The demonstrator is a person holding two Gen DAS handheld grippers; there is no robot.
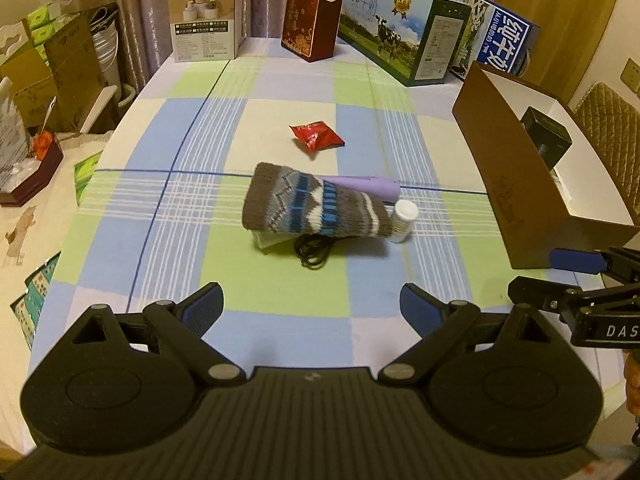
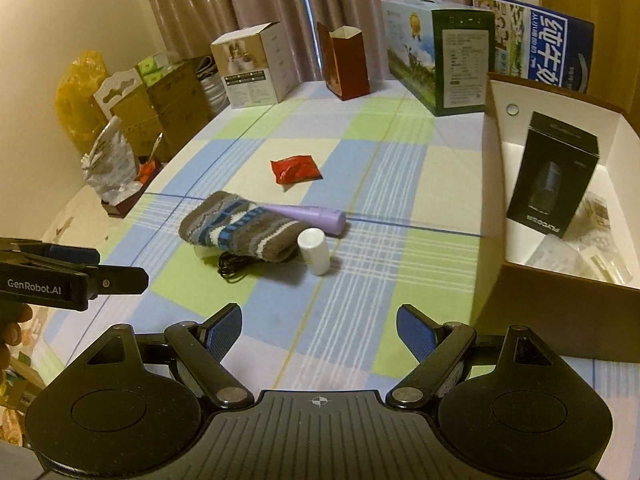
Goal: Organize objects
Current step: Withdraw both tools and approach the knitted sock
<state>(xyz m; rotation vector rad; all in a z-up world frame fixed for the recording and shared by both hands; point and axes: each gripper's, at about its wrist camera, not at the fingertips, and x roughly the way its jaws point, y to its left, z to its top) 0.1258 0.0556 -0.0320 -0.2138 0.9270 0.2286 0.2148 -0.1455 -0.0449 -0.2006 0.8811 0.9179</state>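
A grey and blue knitted sock (image 1: 312, 210) (image 2: 240, 230) lies mid-table over a white flat item (image 1: 267, 239) and a coiled black cable (image 1: 314, 254) (image 2: 234, 266). Behind it lies a purple tube (image 1: 366, 188) (image 2: 312, 216). A small white bottle (image 1: 403, 220) (image 2: 314, 250) stands at the sock's right end. Farther back lies a red packet (image 1: 318, 136) (image 2: 296, 169). My left gripper (image 1: 312, 306) and right gripper (image 2: 319, 330) both hover open and empty, short of the pile. Each shows at the edge of the other's view.
A brown open box (image 1: 516, 184) (image 2: 560, 304) at the right holds a black carton (image 2: 554, 180) and clear wrappers. Cartons line the table's far edge: a white one (image 1: 206, 20), a dark red one (image 1: 310, 20), a milk case (image 1: 404, 28). Clutter lies left of the table.
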